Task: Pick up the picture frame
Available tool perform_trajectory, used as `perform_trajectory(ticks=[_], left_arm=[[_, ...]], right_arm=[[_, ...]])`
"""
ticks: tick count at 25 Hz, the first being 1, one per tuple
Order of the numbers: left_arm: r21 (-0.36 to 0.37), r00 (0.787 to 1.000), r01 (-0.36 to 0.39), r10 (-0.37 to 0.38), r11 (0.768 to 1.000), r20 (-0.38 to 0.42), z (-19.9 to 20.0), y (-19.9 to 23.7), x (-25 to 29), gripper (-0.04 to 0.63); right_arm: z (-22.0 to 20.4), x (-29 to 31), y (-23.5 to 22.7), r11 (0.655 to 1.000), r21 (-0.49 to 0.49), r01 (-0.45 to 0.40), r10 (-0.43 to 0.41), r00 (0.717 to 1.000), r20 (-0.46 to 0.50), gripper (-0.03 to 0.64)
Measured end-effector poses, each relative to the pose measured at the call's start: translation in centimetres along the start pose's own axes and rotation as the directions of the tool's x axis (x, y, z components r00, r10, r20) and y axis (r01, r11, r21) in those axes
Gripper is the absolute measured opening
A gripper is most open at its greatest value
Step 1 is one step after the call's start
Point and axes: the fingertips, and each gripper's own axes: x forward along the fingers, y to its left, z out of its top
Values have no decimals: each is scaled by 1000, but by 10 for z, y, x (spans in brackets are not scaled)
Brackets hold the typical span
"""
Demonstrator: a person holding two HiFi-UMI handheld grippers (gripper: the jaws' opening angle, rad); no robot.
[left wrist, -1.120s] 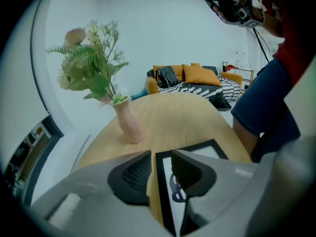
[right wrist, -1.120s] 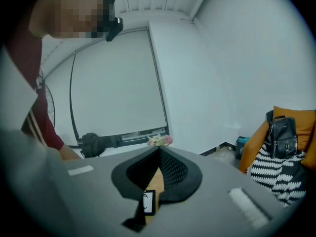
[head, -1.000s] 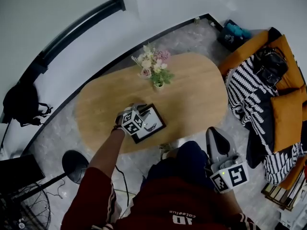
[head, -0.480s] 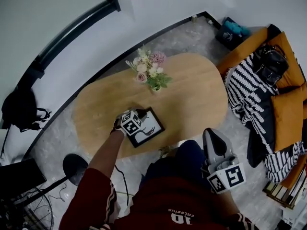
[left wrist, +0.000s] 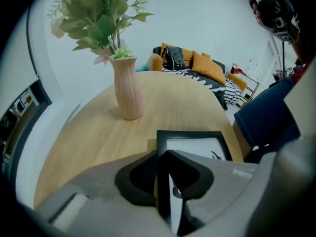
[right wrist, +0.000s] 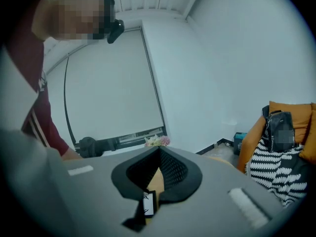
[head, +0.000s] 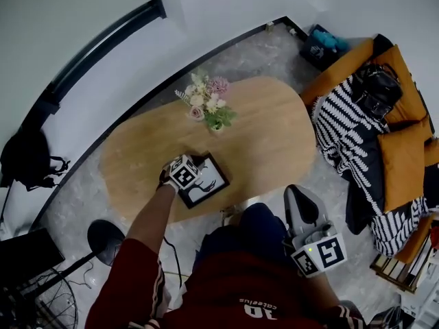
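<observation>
The black picture frame (head: 208, 181) with a white print lies near the front edge of the oval wooden table (head: 274, 136). My left gripper (head: 188, 177) reaches steeply down onto the frame's left side. In the left gripper view the frame (left wrist: 195, 144) runs away from the jaws. My left gripper (left wrist: 163, 154) is shut on its dark left edge. Whether that edge is off the table I cannot tell. My right gripper (head: 297, 196) hangs by the person's knee off the table, shut and holding nothing. Its jaw tips meet in the right gripper view (right wrist: 159, 151).
A pink vase of flowers (head: 208, 105) stands behind the frame, close ahead in the left gripper view (left wrist: 127, 85). A sofa with orange cushions (head: 401, 160), a striped blanket and a black bag (head: 375, 91) is at the right. A round black base (head: 104, 233) sits on the floor at the left.
My left gripper has rolled a little over the frame's left edge. The frame keeps its place beside the vase. The right gripper hangs as before.
</observation>
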Motion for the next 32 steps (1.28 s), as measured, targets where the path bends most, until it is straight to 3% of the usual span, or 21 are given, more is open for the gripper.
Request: perform_trajectory(ticks=[11, 17, 23, 28, 32], left_arm=[[-91, 991, -67, 77, 994, 107, 32, -10, -83, 67], [-155, 967, -138, 167, 978, 192, 58, -14, -162, 67], [-200, 915, -210, 265, 957, 304, 85, -26, -257, 69], [-242, 860, -270, 346, 932, 375, 81, -49, -329, 69], [-305, 788, -319, 430, 897, 440, 72, -73, -397, 69]], right_arm=[[43, -27, 26, 999, 19, -26, 26, 1000, -4, -5], [78, -48, 48, 998, 34, -52, 52, 999, 14, -5], [113, -76, 81, 996, 27, -82, 81, 996, 46, -5], [130, -103, 116, 992, 3, -126, 126, 989, 73, -5], [142, -128, 150, 985, -47, -169, 173, 978, 115, -5]])
